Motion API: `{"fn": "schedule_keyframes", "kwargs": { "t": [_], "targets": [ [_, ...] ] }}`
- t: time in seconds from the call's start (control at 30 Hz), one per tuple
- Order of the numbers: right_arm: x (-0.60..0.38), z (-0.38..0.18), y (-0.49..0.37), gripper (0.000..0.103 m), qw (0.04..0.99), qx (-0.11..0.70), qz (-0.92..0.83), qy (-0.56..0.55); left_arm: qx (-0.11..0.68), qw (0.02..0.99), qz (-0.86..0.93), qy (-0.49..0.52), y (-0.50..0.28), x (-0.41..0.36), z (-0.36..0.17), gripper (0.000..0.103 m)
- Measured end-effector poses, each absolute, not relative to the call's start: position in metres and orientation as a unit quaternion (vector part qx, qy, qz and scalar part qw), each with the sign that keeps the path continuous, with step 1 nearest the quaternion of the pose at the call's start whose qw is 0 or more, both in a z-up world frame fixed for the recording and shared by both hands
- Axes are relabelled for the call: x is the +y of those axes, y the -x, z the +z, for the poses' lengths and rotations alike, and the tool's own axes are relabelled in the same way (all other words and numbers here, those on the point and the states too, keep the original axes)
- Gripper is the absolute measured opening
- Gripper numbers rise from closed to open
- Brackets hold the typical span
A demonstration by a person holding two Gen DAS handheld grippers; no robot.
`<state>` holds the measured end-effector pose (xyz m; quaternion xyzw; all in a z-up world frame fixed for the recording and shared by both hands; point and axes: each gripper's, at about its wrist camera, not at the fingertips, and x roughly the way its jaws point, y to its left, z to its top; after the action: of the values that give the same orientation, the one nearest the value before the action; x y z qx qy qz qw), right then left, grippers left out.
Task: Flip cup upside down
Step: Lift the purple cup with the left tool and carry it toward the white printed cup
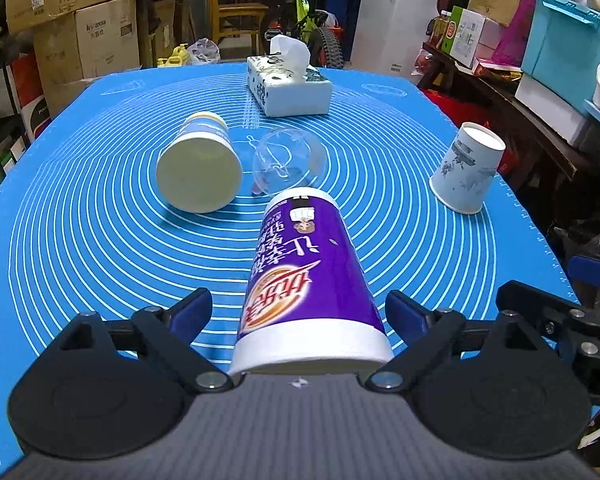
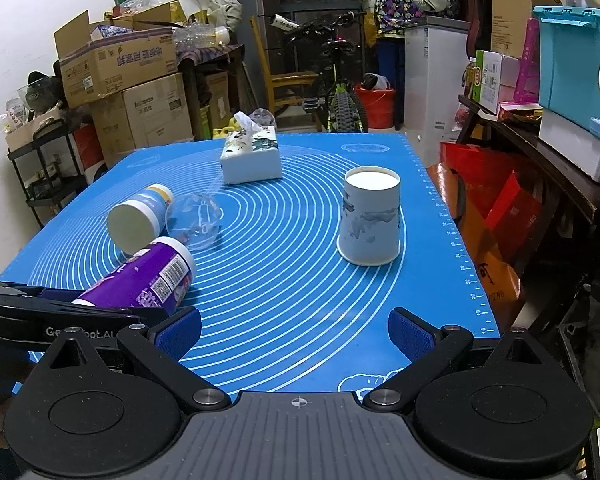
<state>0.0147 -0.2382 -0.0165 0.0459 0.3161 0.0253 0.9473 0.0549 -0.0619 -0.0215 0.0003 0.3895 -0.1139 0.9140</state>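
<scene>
A purple cup [image 1: 306, 276] lies on its side on the blue mat, its wide white rim end between my left gripper's fingers. My left gripper [image 1: 300, 312] is open, with a gap on each side of the cup. The cup also shows in the right wrist view [image 2: 140, 280], with the left gripper beside it. A cream cup [image 1: 200, 168] lies on its side farther back. A clear glass [image 1: 288, 160] lies next to it. A pale blue paper cup [image 2: 370, 216] stands upside down on the right. My right gripper [image 2: 296, 332] is open and empty over the mat's near edge.
A tissue box [image 1: 288, 88] stands at the back of the blue mat [image 1: 80, 240]. The mat's right edge [image 2: 460, 240] drops off to red bags and shelves. Cardboard boxes, a chair and a bicycle stand behind the table.
</scene>
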Motion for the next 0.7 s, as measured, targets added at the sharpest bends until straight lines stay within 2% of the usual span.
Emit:
{"fn": "schedule_keyframes", "kwargs": {
  "t": [0.4, 0.7],
  "targets": [
    [-0.23, 0.009, -0.038, 0.1, 0.939, 0.331, 0.078, -0.059, 0.334, 0.939, -0.076, 0.014, -0.039, -0.028, 0.031, 0.096],
    [-0.203, 0.0, -0.103, 0.1, 0.89, 0.426, 0.129, -0.093, 0.35, 0.937, 0.001, 0.022, -0.063, 0.013, 0.018, 0.097]
  ]
}}
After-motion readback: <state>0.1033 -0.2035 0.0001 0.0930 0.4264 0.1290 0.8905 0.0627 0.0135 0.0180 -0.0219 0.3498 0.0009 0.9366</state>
